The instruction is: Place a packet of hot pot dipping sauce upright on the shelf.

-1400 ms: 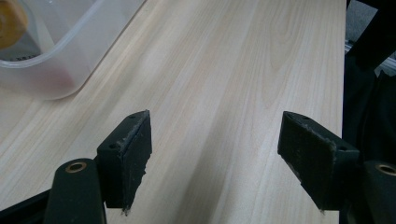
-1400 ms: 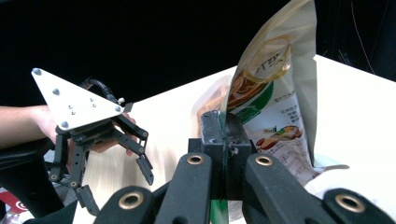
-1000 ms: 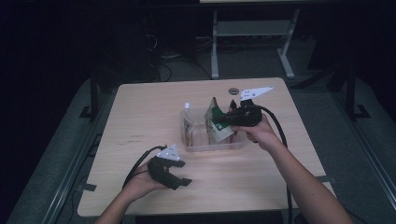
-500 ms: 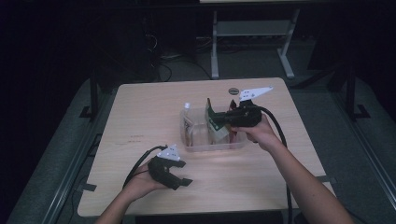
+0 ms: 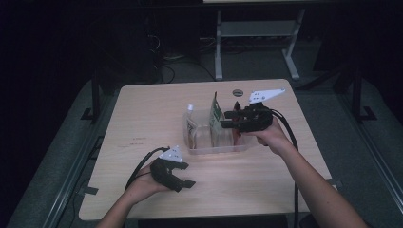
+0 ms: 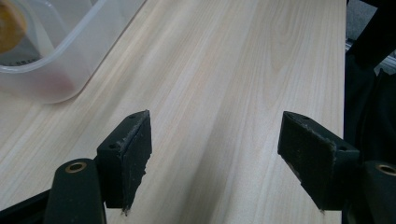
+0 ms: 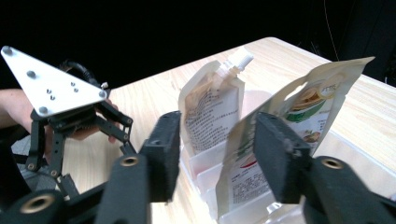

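While our right gripper [image 5: 227,120] hangs over the clear bin [image 5: 216,147], its jaws have just been opening and now stand well apart, released. In the right gripper view one pad [image 7: 280,156] sits in front of the green-labelled pouch [image 7: 299,116], which stands upright in a slot of the bin; whether the pad touches the pouch we cannot tell, and the other pad is clear of it. Just beyond the jaws a second pouch with a white spout [image 7: 212,109] stands upright in the next slot. Our right hand [image 5: 268,137] holds the gripper level, jaws pointing across the bin toward our left.

Our left gripper [image 5: 185,183] rests low over the bare table [image 5: 142,114], well apart from the bin, near our own edge. Its jaws are wide open with nothing between them; the bin's corner lies ahead and to the side of them in the left gripper view. Our left hand [image 5: 145,183] wraps the body from behind.

Both pouches carry printed text, too small for us to read.
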A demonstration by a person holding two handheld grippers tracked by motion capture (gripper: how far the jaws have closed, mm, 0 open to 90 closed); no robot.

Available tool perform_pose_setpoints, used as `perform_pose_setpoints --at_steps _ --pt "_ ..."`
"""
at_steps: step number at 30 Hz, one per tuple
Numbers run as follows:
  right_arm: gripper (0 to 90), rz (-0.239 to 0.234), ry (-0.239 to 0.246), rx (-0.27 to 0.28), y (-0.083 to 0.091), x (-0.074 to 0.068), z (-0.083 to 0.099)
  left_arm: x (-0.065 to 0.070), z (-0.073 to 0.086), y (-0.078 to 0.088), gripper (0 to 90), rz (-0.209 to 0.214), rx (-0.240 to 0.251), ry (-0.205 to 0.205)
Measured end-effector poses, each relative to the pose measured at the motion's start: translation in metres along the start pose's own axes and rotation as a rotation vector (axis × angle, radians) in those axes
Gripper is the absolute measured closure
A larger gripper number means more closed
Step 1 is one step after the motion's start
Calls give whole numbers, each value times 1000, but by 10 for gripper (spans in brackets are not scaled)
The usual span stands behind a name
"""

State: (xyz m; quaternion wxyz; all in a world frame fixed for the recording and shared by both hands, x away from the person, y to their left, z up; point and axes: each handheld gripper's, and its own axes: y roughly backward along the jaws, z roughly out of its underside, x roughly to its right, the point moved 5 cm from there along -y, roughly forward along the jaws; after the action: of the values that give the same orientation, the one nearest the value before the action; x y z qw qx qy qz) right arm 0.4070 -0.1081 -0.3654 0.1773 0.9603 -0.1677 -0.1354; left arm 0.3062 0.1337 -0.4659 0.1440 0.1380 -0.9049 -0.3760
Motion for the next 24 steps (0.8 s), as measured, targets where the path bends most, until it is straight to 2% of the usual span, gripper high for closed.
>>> perform_pose_setpoints --at_steps 6,15,17,24 --pt "377 21 24 -52 5 -9 4 -2 0 3 255 -12 6 11" --pt "352 35 60 -78 18 -24 21 -6 2 8 255 -24 13 26" --pt "352 27 57 -75 20 -27 25 -6 3 10 255 -29 16 30" --pt "343 26 85 -128 26 -38 50 -5 8 17 255 -41 13 40"
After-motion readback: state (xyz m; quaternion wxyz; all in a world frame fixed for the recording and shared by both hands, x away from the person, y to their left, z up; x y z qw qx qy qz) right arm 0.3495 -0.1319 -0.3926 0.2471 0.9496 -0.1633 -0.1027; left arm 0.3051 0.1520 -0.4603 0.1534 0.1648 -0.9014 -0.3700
